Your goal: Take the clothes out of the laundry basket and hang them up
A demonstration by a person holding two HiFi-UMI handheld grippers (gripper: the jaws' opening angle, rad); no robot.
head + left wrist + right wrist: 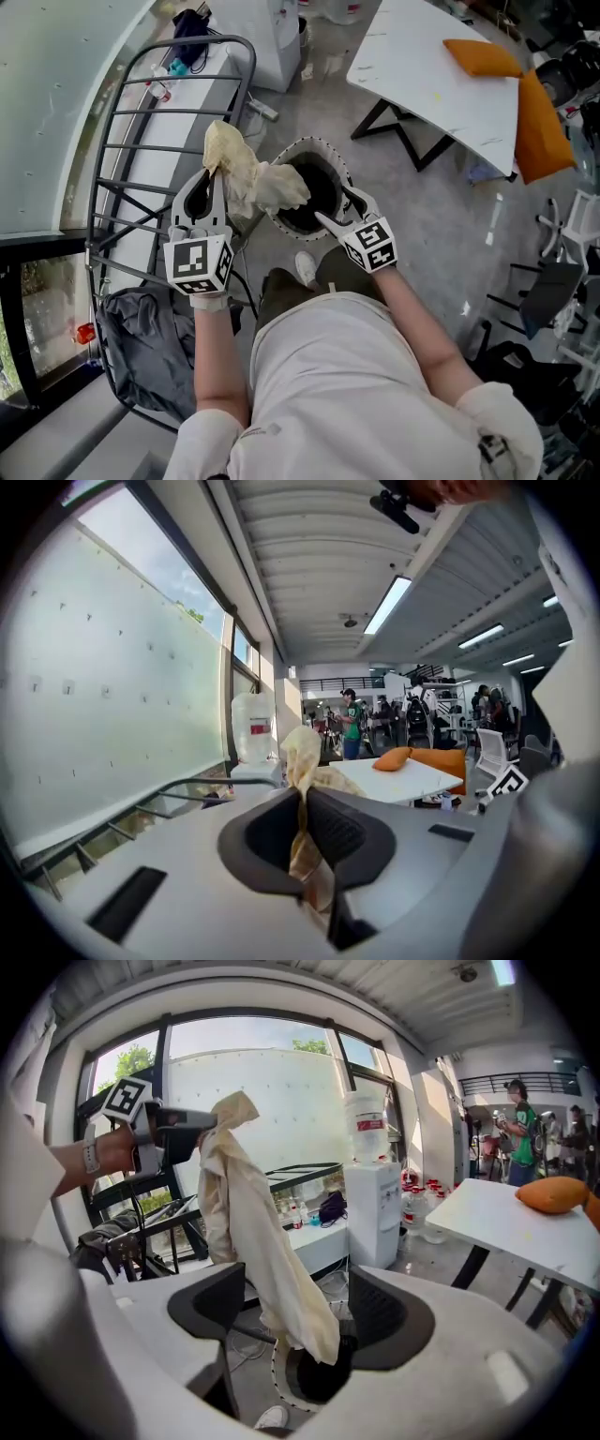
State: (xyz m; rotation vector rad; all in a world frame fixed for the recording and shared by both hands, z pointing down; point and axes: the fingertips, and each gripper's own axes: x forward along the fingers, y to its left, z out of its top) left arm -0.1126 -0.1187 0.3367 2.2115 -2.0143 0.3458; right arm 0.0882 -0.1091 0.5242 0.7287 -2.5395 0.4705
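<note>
The left gripper (pixel 212 174) clamps the crumpled pale-yellow cloth (pixel 251 178) in its jaws; the right gripper (pixel 339 210), jaws open, should probably catch the hanging end to spread it.

The garment (pixel 246 169) is showing pale cream yellow, faintly mottled. The laundry basket (pixel 317 142) is showing a black inside under a white rim dotted with black. The left gripper (pixel 211 174) and right gripper (pixel 334 212) are both wearing light grey shells with dark grey ribbed fingers (pixel 343 832), and each cube (pixel 199 262) is carrying black-and-white square markers. The drying rack (pixel 178 111) is looking dark grey, with a charcoal cloth (pixel 141 347) draping it. Orange cushions (pixel 480 56) are glowing against the white bench (pixel 422 75).
</note>
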